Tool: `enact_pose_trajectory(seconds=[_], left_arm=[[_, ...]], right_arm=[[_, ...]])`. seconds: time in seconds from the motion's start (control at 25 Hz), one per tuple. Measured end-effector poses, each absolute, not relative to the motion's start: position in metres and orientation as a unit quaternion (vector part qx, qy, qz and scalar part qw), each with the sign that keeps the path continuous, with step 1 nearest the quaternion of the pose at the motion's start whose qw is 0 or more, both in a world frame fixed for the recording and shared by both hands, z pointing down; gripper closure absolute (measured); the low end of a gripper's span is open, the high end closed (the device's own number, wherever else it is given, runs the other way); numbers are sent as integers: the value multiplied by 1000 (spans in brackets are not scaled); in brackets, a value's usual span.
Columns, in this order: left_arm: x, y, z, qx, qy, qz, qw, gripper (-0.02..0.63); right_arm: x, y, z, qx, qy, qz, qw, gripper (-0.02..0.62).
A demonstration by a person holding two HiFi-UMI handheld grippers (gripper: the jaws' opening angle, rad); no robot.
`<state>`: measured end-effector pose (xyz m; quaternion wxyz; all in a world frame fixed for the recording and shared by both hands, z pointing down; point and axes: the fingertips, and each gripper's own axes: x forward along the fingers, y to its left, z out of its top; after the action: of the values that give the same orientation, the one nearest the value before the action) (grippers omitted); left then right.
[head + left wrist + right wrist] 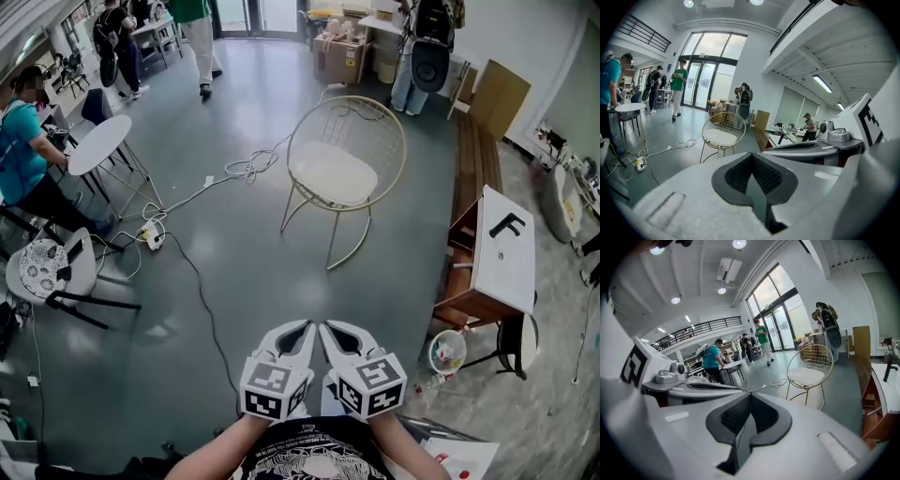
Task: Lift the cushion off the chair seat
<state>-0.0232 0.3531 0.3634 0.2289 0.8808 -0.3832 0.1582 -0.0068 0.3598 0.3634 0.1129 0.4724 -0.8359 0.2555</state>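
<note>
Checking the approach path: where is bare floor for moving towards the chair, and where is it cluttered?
Bare grey floor runs from the left gripper and right gripper up to the chair, and between chair and wooden bench. Crowded: cables and power strip left of the chair; white F-marked table at right.
</note>
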Motion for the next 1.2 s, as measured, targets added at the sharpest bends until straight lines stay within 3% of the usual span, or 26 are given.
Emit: enact_pose_trajectory(seconds=[0.68, 1.2], left_arm=[[70, 230, 362, 861, -422, 174, 226, 615], [73, 190, 368, 842, -457, 185, 220, 615]], right_arm=[[86, 235, 360, 415, -864, 271, 94, 598], [94, 193, 367, 384, -877, 272, 94, 600]])
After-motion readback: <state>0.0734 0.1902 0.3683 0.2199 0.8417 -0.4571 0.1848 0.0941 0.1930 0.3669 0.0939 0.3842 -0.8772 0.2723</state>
